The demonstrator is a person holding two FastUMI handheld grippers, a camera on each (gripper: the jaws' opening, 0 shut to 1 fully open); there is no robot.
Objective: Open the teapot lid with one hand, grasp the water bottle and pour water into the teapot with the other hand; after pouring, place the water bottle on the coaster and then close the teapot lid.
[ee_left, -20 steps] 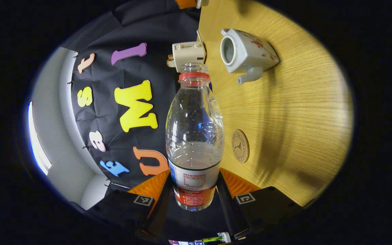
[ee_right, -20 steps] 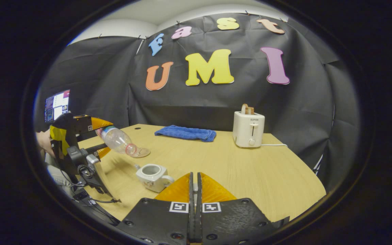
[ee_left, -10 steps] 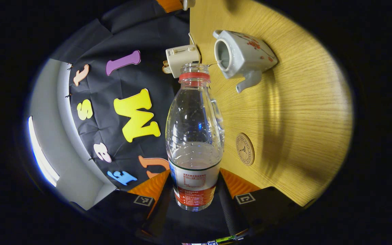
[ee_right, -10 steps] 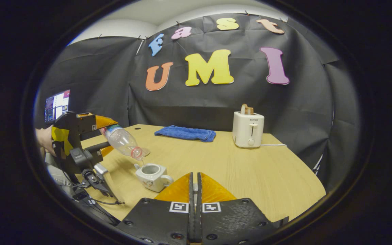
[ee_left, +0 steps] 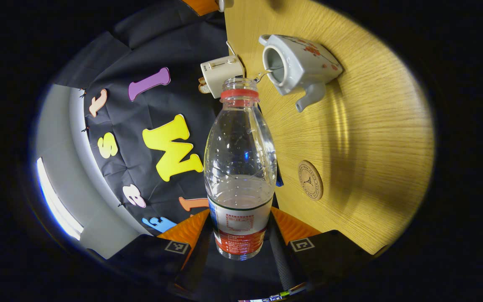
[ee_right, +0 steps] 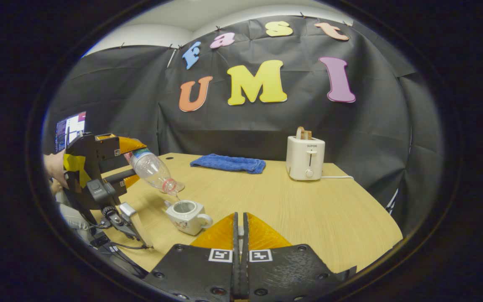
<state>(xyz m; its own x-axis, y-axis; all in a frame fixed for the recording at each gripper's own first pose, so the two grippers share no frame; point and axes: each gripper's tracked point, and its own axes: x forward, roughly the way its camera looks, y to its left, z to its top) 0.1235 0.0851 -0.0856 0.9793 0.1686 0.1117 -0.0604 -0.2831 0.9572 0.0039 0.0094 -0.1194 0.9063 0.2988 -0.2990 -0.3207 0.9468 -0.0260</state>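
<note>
My left tongs [ee_left: 240,235] clamp the light, crushable bottle [ee_left: 240,167] low on its label, trickling into the teapot [ee_left: 298,63]; right tongs [ee_right: 240,235] closed.

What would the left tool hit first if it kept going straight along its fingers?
Probably the teapot: the bottle held in the left tool tilts down with its mouth just above the pot's open top. Depth is unclear.

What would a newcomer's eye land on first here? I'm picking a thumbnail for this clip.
First, the clear water bottle clamped in the left gripper, tipped so a thin stream runs from its mouth into the open white teapot on the wooden table. Next, in the right gripper view, the white toaster and blue towel near the back wall. A round coaster lies bare beside the bottle.
</note>
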